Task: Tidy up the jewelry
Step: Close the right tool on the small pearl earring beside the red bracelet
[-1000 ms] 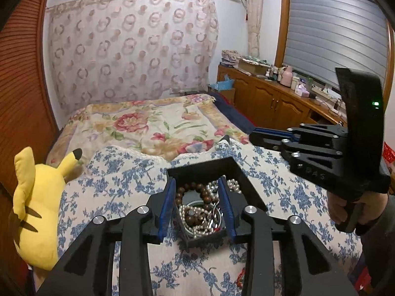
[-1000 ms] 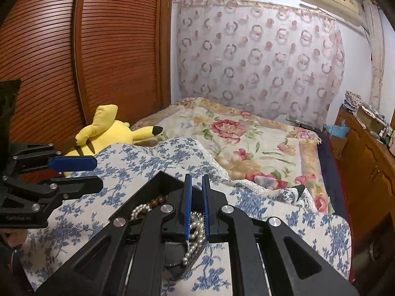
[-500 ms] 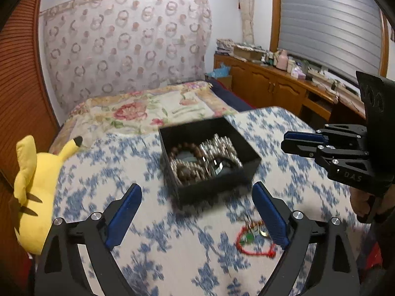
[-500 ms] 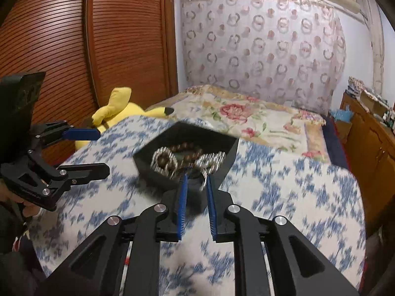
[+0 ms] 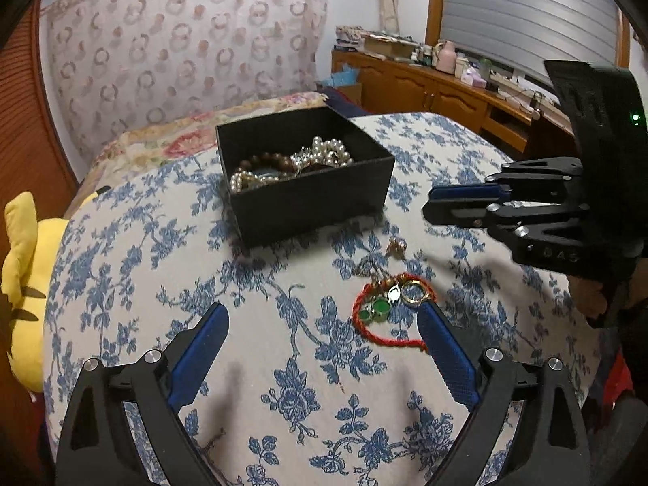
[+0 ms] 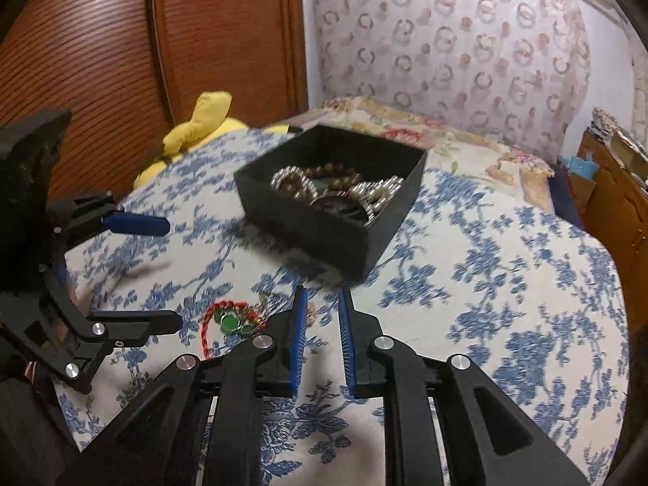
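Left tongs (image 5: 322, 324) spread wide, empty, above the blue-floral cloth surface (image 5: 162, 267). Right tongs (image 6: 322, 303) parted narrowly, empty. Red cord bracelet with green stones and gold ring (image 5: 389, 308) lies loose beside the left tongs' right finger. Open black rectangular box (image 5: 312, 198) beyond holds pearl and wooden bead strands (image 5: 283, 162).

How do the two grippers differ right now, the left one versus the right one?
The left gripper is spread wide open; the right gripper shows only a narrow gap between its blue pads. The left gripper's right finger lies against the red cord bracelet; the right gripper's fingers lie just beside it. Both are empty, over the floral cloth.
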